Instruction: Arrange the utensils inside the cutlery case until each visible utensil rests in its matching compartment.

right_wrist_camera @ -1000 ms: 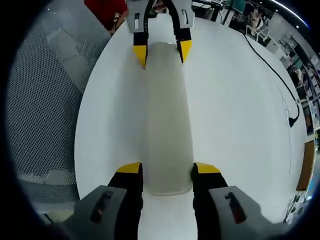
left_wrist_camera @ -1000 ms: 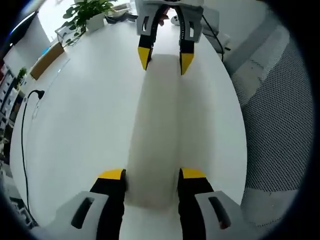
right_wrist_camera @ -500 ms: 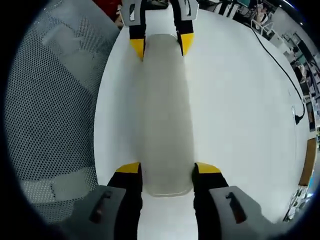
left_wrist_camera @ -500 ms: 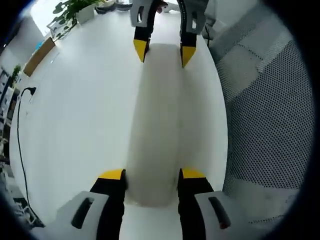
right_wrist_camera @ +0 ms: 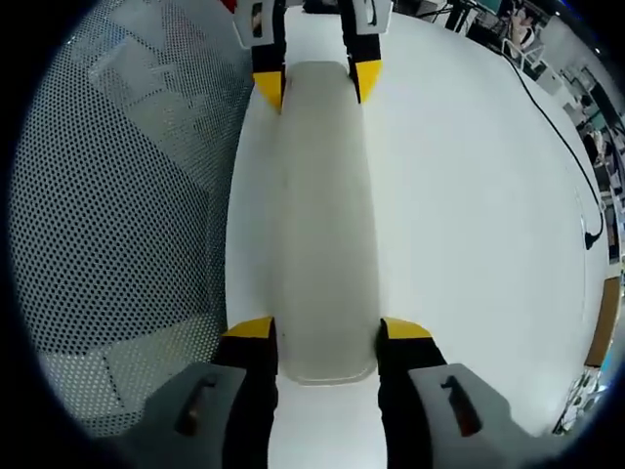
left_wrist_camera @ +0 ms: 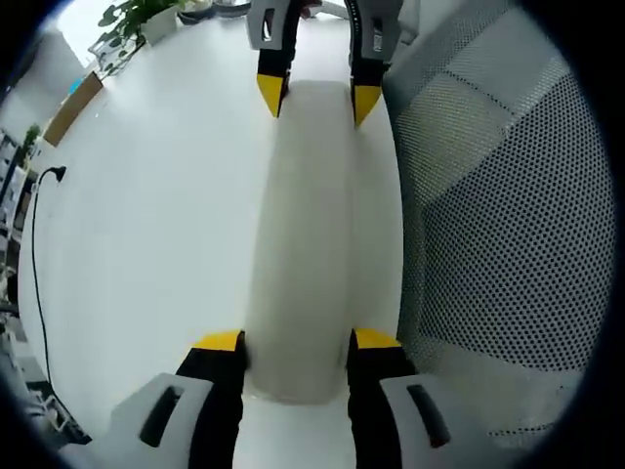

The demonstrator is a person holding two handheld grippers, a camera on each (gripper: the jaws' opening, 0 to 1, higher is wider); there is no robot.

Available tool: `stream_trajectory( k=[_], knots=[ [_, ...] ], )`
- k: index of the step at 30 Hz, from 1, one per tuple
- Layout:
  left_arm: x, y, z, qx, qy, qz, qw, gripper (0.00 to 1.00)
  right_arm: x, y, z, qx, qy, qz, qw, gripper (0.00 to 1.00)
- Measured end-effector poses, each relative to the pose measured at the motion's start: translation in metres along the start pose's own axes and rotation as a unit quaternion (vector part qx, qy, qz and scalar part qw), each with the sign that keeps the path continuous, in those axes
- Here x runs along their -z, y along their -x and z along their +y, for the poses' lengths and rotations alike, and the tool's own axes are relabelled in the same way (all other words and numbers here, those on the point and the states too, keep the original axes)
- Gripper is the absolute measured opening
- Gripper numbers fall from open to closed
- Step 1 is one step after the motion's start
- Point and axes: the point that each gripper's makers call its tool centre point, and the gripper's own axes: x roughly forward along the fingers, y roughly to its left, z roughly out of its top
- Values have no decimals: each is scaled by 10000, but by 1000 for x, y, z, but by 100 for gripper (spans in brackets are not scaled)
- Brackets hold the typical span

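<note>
A long white cutlery case [left_wrist_camera: 303, 234] is held lengthwise between both grippers, seen from its smooth closed side; its contents are hidden. In the left gripper view my left gripper [left_wrist_camera: 298, 342] is shut on the near end of the case, and the right gripper [left_wrist_camera: 312, 98] clamps the far end. From the right gripper view the case [right_wrist_camera: 327, 215] runs away from my right gripper [right_wrist_camera: 327, 329], which is shut on its near end. At the far end the left gripper [right_wrist_camera: 311, 83] grips it. The case sits along the edge of the white table [left_wrist_camera: 146, 215].
A grey mesh chair [left_wrist_camera: 498, 215] stands right beside the table edge, also seen as mesh [right_wrist_camera: 127, 195] in the right gripper view. A black cable [left_wrist_camera: 34, 254] lies on the table's far side. A potted plant [left_wrist_camera: 142, 15] and a cardboard box [left_wrist_camera: 73, 103] sit at the table's end.
Both grippers, still holding the case, have carried it sideways toward the table edge; the mesh chair now takes up far more of both views.
</note>
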Motion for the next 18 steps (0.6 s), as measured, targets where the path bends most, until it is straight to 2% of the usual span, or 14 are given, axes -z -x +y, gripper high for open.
stream_trajectory(
  k=[5, 11, 14, 18],
  knots=[
    [1, 0, -3, 12, -59, 213, 9998, 42, 1, 0, 5, -103, -53, 108, 9999, 39],
    [2, 0, -2, 49, -29, 248, 9997, 42, 2, 0, 5, -103, -66, 115, 9999, 39],
    [2, -1, -1, 3, 117, 358, 9993, 43, 2, 0, 4, -112, -65, 164, 9998, 40],
    [2, 0, -3, 14, 129, 517, 9986, 43, 2, 1, 3, -128, -93, 38, 9999, 40]
  ],
)
